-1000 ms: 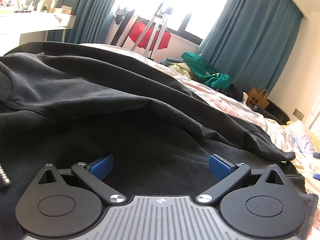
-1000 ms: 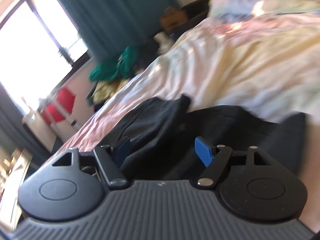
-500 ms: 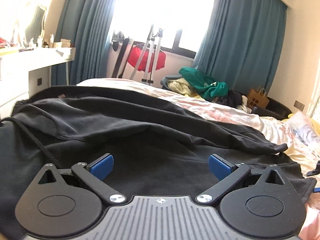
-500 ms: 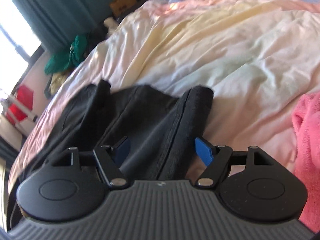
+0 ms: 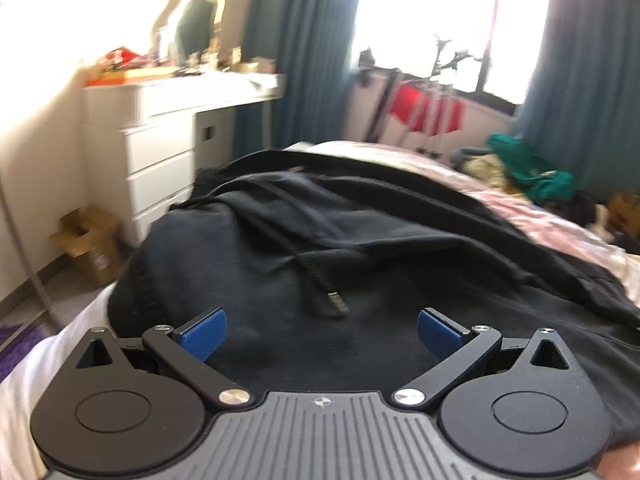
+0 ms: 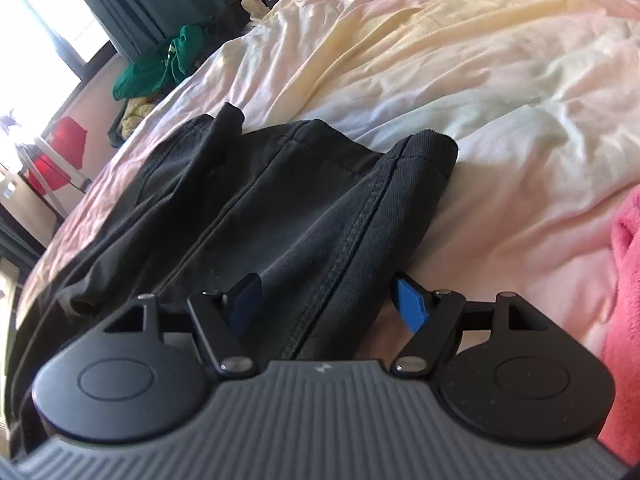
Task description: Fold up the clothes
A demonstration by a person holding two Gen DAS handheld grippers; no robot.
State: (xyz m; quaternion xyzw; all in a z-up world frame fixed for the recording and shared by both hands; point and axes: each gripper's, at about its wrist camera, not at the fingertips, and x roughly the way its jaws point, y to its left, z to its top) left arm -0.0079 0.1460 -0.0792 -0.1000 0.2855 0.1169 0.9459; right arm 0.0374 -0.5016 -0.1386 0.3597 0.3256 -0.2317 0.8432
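Observation:
Black trousers [image 5: 360, 248] lie spread on the bed, waist end toward the left wrist view, with a black drawstring [image 5: 320, 292] ending in a metal tip. My left gripper [image 5: 320, 332] is open and empty just above the waist fabric. In the right wrist view the leg ends [image 6: 304, 200] lie rumpled on the pale sheet, a stitched seam running between the fingers. My right gripper [image 6: 326, 304] is open, its blue pads on either side of the seamed leg edge, not closed on it.
The bed has a pale pink and yellow sheet [image 6: 460, 64]. A pink towel [image 6: 624, 288] lies at the right. A white dresser [image 5: 160, 148] and a cardboard box [image 5: 88, 244] stand left of the bed. Green clothes [image 5: 528, 168] and a red item [image 5: 424, 108] sit by the window.
The left gripper has pulled back and turned left, so the waist, drawstring and dresser now show. The right gripper has moved closer over the leg ends. Both stayed open.

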